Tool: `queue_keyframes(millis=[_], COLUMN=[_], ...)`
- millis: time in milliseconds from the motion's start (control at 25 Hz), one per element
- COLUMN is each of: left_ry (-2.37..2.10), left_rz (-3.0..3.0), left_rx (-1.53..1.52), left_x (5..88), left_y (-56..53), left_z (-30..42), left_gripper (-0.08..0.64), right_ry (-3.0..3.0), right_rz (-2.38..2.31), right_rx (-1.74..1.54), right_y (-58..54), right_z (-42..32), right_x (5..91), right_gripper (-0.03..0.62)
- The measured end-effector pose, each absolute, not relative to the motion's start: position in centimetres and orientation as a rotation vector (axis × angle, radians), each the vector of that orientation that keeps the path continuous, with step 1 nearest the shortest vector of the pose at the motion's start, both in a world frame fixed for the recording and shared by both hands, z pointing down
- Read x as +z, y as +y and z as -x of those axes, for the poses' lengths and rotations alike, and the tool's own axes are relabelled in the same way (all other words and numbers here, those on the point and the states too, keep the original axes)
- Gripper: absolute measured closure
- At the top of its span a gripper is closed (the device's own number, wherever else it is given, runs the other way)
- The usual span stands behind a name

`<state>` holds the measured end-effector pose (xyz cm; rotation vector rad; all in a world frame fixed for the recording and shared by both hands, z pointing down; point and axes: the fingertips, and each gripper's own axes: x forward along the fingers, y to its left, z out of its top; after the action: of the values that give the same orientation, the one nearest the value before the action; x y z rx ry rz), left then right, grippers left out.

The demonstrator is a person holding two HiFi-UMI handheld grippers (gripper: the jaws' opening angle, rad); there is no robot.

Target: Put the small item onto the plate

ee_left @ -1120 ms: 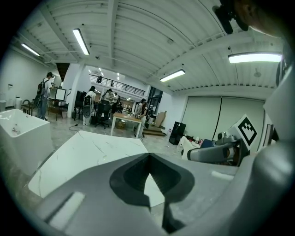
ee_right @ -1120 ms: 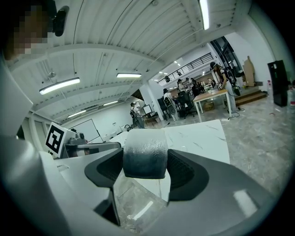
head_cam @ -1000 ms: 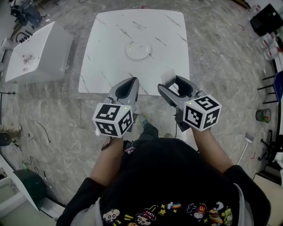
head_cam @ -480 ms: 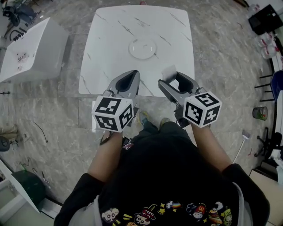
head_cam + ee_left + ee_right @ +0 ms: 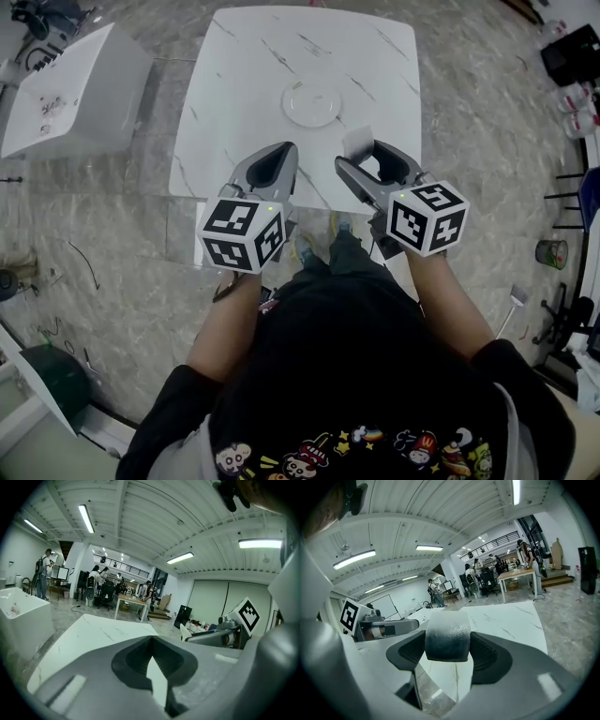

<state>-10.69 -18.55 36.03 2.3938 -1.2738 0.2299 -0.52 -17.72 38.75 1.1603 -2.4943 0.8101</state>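
Right gripper [image 5: 360, 154] with small item [image 5: 446, 635], nearer plate [image 5: 312, 103]

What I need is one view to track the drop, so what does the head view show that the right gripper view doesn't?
Only the head view: the plate mid-table and the person's arms. Only the right gripper view: ceiling lights, people beyond, and how the jaws clamp the item. Both: the table, the left gripper and the right gripper.
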Motion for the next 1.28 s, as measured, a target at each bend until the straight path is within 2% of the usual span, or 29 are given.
queue_keyframes(millis=[560,760,1280], left_ry=[-1.412,-1.44,-1.488], left_rz=[-2.201,-2.15,-1.974], left_rx=[0.286,0.318,0.341], left_x=[41.6,43.8,50.0], left_y=[-25.9,-27.7,-30.1], left_z=[9.7,9.8,11.3], left_gripper=[0.56,0.56,0.56], right_ry=[-2.456,-2.399,-2.235], right_rz=[-1.005,-0.972,-0.827], right_rx=[0.753,0.648,0.652], right_y=[-27.2,-30.8,-36.9], right_z=[0.2,0.6,4.1], right_x=[43.9,47.5,58.3], right_gripper=[0.265,0.265,0.265])
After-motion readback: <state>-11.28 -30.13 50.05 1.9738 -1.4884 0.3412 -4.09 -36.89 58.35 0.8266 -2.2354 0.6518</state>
